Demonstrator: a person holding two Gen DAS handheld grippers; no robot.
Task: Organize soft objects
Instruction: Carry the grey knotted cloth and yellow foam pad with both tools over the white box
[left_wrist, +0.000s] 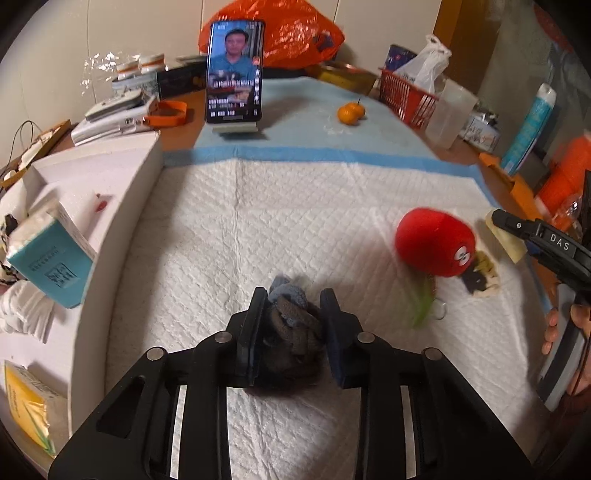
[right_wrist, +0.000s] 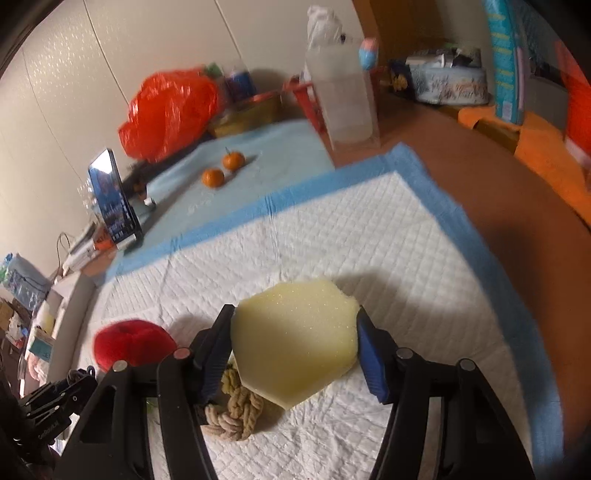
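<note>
Item one: a dark brown and blue bundle of knitted fabric (left_wrist: 295, 332), lying on the white quilted pad with the blue border (left_wrist: 295, 206) that covers the table. My left hand-held gripper (left_wrist: 295, 332) is clenched on it, both blue-padded fingers (left_wrist: 249, 332) pressed into its sides. I judge it light and limp; it will sag and may slip, so the hold belongs across the thick middle, where I have it.

Item two: a pale yellow foam sponge block with cut corners (right_wrist: 295, 339), near the pad's right side. My right hand-held gripper (right_wrist: 295, 347) has the block between its fingers, the pads meeting its two opposite edges, so I read this as a grasp. Foam gives and springs back; I judge that a firm squeeze across the flat edges will serve.

Item three: a round red plush ball (left_wrist: 434, 243), loose on the pad between the two hand-held grippers.

Item four: a knotted beige rope toy (right_wrist: 236, 410), loose, touching the sponge's near edge.
</note>
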